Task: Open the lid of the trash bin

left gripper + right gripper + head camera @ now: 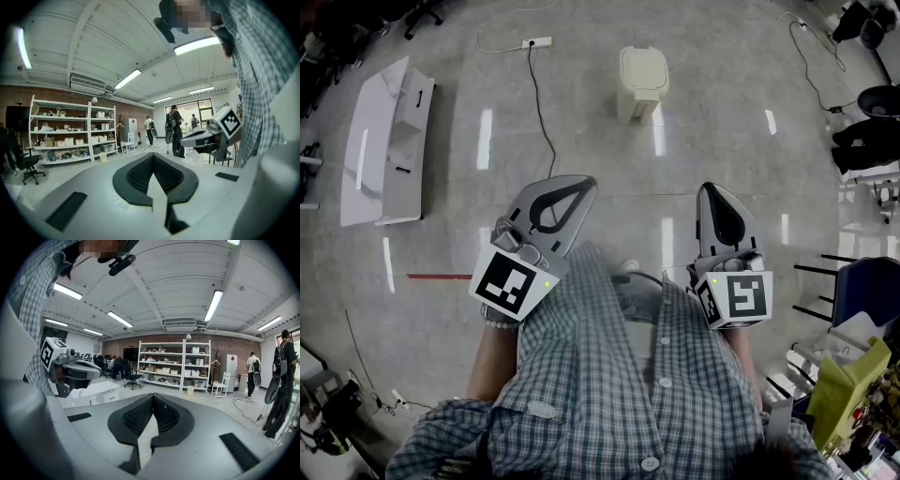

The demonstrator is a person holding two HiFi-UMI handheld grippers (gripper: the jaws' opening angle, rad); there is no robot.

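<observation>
Both claws are just held up near the person's checked shirt, well apart from the bin. The left claw is closed on nothing, and it's the same deal with the right claw. The cream trash bin sits on the grey floor ahead with its lid down, and a power strip lies off to its left.

Long ceiling tube lights give the room bright, even light. In the head view they bounce off the glossy floor as white glare streaks, while the trash bin sits evenly lit with barely a shadow. Both gripper views bend strongly at the edges and go black in the corners; the far shelves look sharp, the close foreground at the bottom soft.
</observation>
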